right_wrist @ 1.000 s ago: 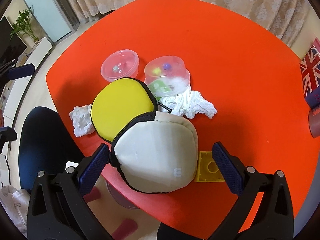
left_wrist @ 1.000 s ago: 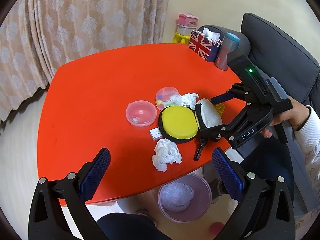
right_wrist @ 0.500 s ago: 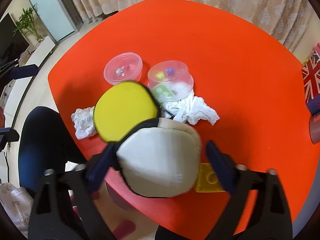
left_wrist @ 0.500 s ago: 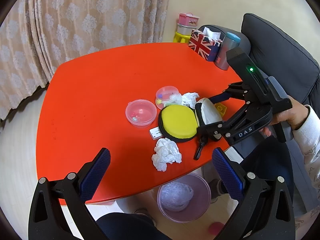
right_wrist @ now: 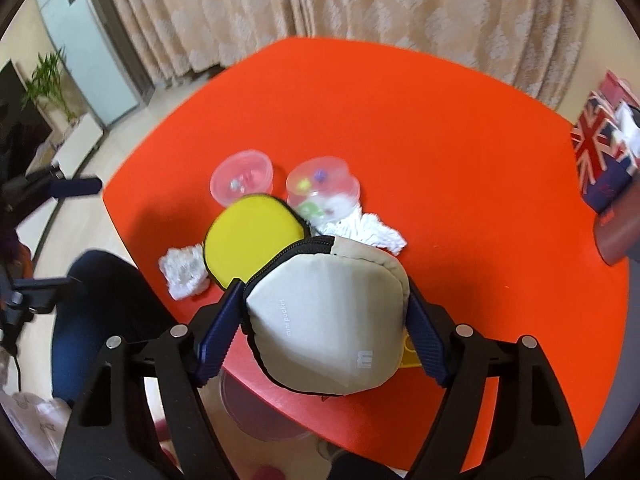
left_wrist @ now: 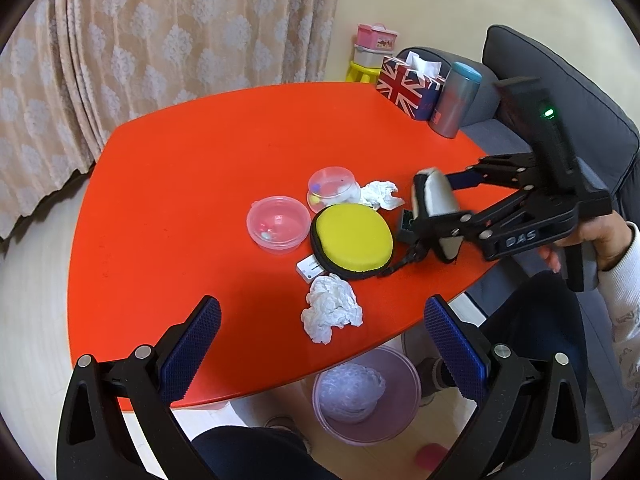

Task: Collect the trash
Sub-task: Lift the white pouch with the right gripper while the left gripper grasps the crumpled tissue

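Tissue wads litter our table because our right gripper clamps the pouch aside while the left hangs open above them.

Crumpled white tissue lay on red tabletop, near front edge, just beside yellow half of pouch. Second crumpled tissue lay farther back, touching clear round container. Pink translucent bin stood on floor below tabletop edge, white wad inside. Grey half of pouch was raised, tilted, pinched between jaws.
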Tool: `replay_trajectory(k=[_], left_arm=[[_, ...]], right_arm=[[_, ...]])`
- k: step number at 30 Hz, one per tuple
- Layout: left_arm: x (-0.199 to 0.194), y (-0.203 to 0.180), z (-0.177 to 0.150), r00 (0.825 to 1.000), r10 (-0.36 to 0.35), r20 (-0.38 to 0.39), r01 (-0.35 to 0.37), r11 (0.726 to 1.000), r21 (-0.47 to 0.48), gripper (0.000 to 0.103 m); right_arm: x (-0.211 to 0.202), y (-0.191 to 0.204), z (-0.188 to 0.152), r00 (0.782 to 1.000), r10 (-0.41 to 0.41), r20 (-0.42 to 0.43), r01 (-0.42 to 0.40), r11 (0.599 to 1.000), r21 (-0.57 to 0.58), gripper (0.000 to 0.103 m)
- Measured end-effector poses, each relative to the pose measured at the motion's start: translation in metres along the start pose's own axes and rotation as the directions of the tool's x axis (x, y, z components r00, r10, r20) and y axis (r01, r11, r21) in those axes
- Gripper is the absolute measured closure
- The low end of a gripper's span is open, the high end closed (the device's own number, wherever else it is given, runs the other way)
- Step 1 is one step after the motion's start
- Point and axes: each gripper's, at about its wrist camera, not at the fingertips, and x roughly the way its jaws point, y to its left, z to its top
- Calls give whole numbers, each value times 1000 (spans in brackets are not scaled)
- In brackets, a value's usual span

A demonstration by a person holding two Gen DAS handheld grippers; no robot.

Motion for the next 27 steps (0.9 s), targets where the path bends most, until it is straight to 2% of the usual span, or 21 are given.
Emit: replay_trajectory(k=[9, 18, 27], left_arm=[[13, -3, 5, 1000, 0, -14, 0, 1000, 18, 6], [35, -8, 7, 998, 12, -61, -9, 999, 48, 6], [67, -7, 7, 990, 39, -139, -31, 998, 60, 6]], right_arm=[[-45, -8, -6, 991, -33, 126, 24, 997, 71, 27], [-70, -14, -8, 985, -61, 162, 45, 994, 103, 27], [-76, -11, -15, 983, -71, 169, 52, 992, 113, 27]])
